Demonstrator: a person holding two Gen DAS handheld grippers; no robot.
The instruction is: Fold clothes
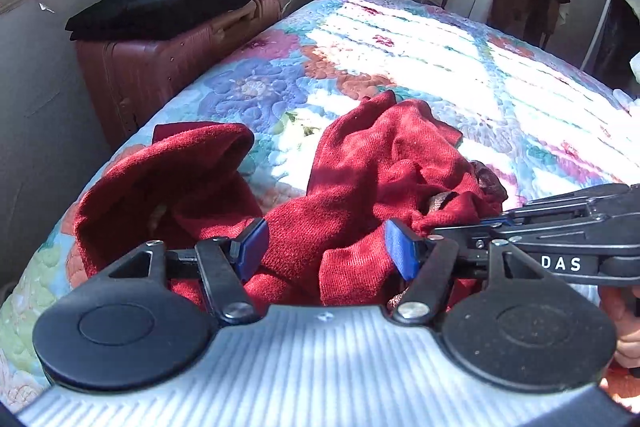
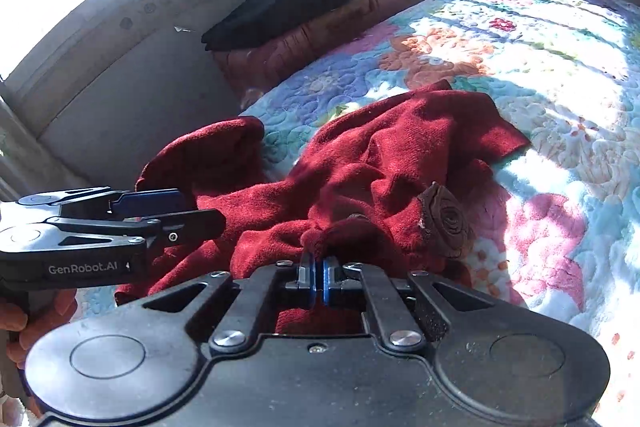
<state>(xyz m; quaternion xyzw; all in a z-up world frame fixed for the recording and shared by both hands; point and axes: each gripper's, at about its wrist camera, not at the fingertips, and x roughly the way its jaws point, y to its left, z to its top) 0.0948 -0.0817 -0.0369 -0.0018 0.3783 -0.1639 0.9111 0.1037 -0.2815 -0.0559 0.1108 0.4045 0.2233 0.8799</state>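
2 blue pads of the left gripper (image 1: 326, 251) stand wide apart, with the red garment (image 1: 360, 187) bunched between and beyond them on the floral quilt (image 1: 400, 39). At 3 o'clock the right gripper (image 1: 492, 225) enters, its tip buried in red folds. Fabric at 6 o'clock is cut off by the gripper body.

From the right wrist, the right gripper (image 2: 319, 277) pinches a fold of garment (image 2: 380, 155) between nearly touching pads. At 9 o'clock sits the left gripper (image 2: 168, 211), parted. Crumpled dark-red knit carries a brown fabric rosette (image 2: 448, 227).

Garment (image 1: 360, 187) lies on quilt (image 1: 440, 67), suitcase (image 1: 160, 67) behind.
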